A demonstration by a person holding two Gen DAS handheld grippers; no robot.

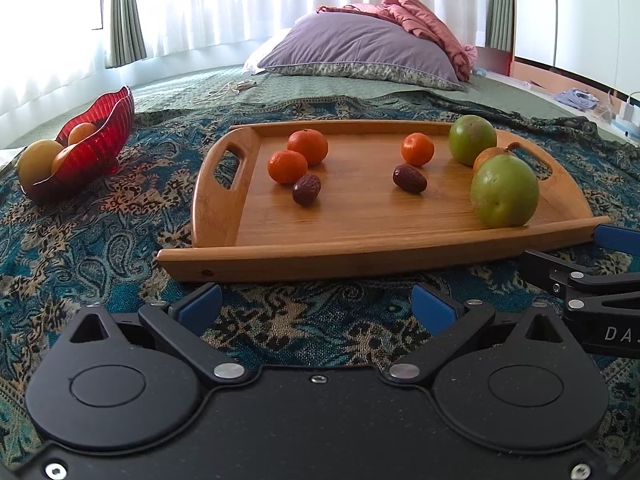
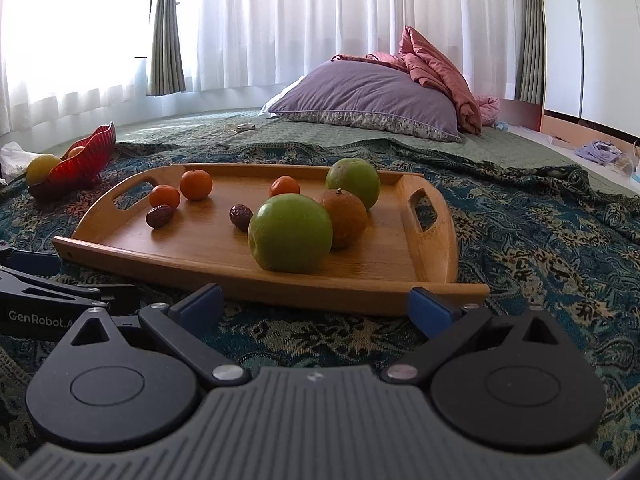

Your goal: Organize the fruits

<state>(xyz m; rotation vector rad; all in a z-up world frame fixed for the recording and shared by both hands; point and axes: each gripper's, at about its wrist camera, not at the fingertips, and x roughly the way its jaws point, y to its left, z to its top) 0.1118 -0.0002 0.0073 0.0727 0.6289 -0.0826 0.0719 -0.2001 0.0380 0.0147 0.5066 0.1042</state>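
Sheer white curtains (image 2: 320,20) glow behind the bed (image 1: 360,88), and we look across a patterned teal blanket (image 1: 100,240) spread over its green cover. On the blanket sits a wooden tray (image 1: 360,240) with cut-out handles. We count three small oranges in it: two touching at the left end (image 1: 287,166) (image 1: 307,146) and one farther along (image 1: 417,149). A dark date (image 1: 306,189) lies just beside the left pair, and a second date (image 1: 409,178) lies near the middle. At the right end two green apples stand, one at the near rim (image 1: 504,192) and one at the far rim (image 1: 472,139), with a dull orange fruit (image 2: 344,218) between them, touching the near apple.

Left of the tray, apart from it, a red ribbed glass bowl (image 1: 96,136) holds a few yellow-orange fruits (image 1: 38,160).

Our left claw (image 1: 318,306) hangs over the blanket just short of the tray's near rim, spread wide and holding nothing. Our right claw (image 2: 316,306) sits likewise before the tray's right half, also spread wide and bare, close to the near apple.

Farther up the bed a purple pillow (image 2: 368,96) rests under a crumpled pink quilt (image 2: 440,68), and a white cable (image 1: 228,90) lies on the green cover.
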